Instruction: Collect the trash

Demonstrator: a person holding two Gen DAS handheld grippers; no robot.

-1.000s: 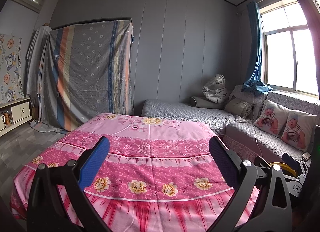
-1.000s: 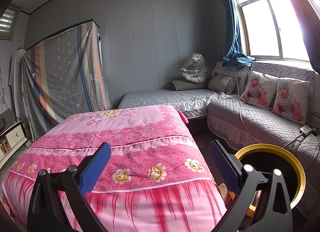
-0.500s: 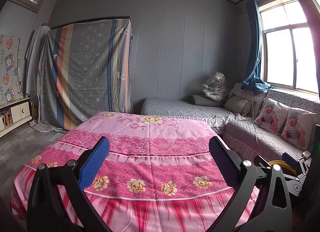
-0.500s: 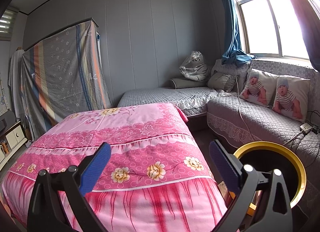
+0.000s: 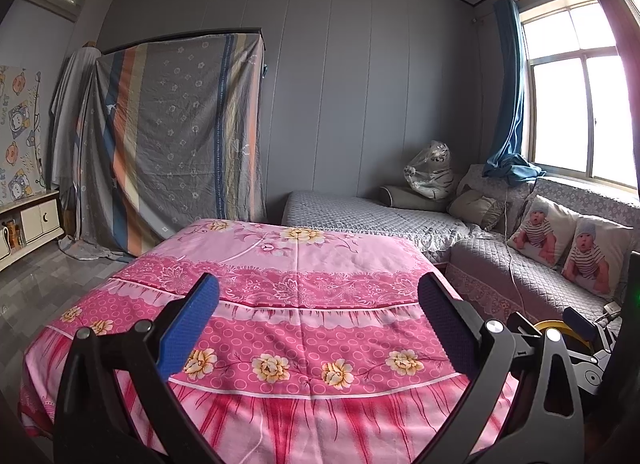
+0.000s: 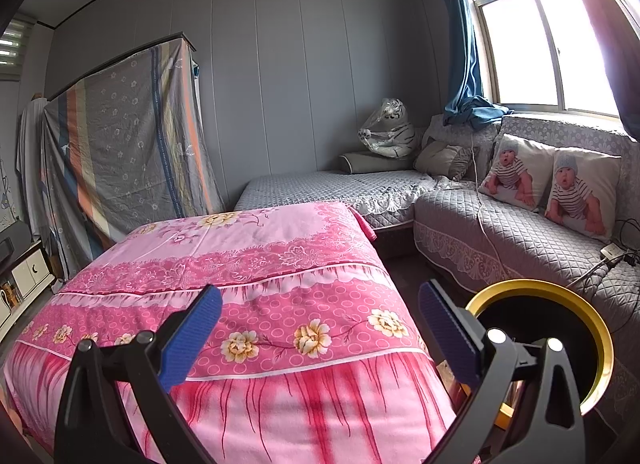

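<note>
My left gripper [image 5: 318, 320] is open and empty, held above the near edge of a table covered with a pink flowered cloth [image 5: 288, 288]. My right gripper [image 6: 320, 322] is also open and empty, over the cloth's near right corner [image 6: 280, 304]. A black bin with a yellow rim [image 6: 560, 316] stands to the right of the table, just behind my right gripper's right finger; its rim also shows in the left wrist view [image 5: 560, 326]. No trash shows on the cloth.
A grey quilted corner sofa [image 6: 500, 232] runs along the back and right, with two baby-print cushions [image 6: 552, 184] and a wrapped plush tiger [image 6: 388, 130]. A striped sheet covers a wardrobe [image 5: 172, 136] at the left. A power strip and cables [image 6: 612, 254] lie on the sofa.
Both views have tilted slightly upward and the table has slid a little lower in frame. Both grippers stay open and empty.
</note>
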